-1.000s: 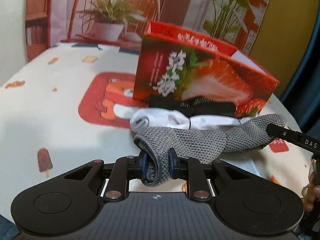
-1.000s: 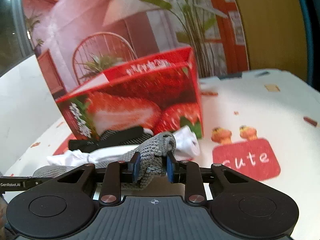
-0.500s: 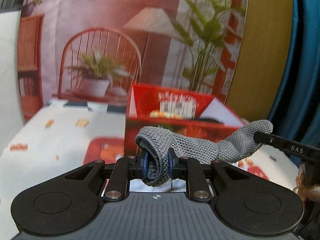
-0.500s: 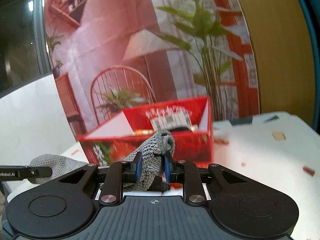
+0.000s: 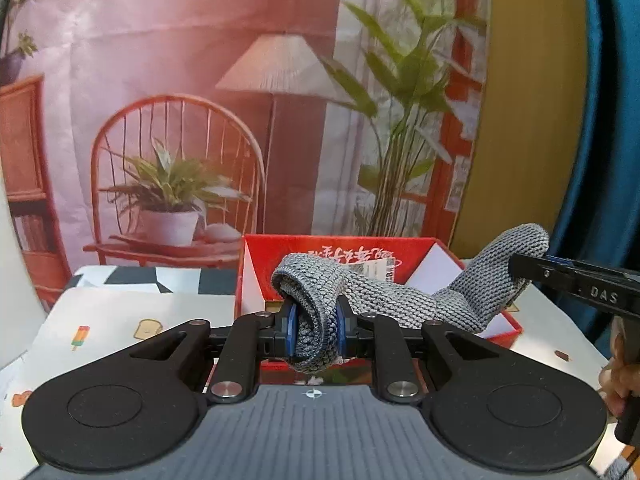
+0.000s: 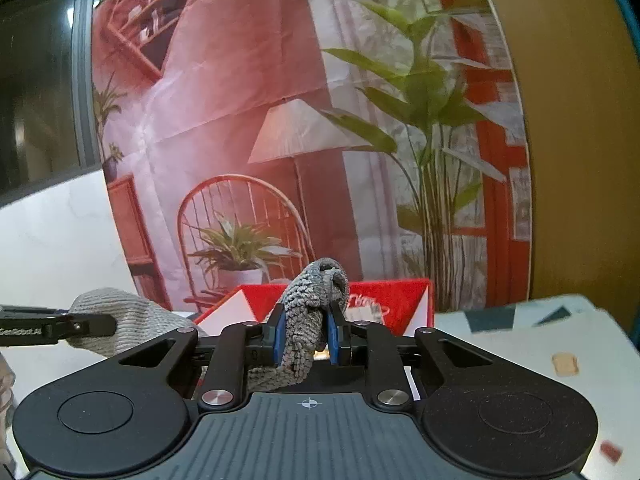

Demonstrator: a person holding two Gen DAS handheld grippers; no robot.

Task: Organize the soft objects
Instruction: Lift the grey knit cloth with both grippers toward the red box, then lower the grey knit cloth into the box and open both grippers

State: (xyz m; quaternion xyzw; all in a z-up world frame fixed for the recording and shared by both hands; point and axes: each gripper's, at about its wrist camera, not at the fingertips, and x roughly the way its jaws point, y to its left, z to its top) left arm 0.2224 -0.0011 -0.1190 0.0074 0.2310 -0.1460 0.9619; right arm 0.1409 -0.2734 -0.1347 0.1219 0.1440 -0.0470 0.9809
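Two grippers hold one grey sock [image 5: 384,300] up in the air, right in front of the red box [image 5: 256,276]. My left gripper [image 5: 313,330] has its fingers squeezed tight on one end. My right gripper [image 6: 305,338] pinches the other end the same way. I see the sock stretched between them, just above the open top of the red box on the tabletop [image 5: 120,316].

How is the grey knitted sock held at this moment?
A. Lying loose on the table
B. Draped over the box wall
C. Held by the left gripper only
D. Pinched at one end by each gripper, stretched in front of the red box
D: the left gripper and the right gripper each clamp one end of the grey sock, which spans in front of the open red box.
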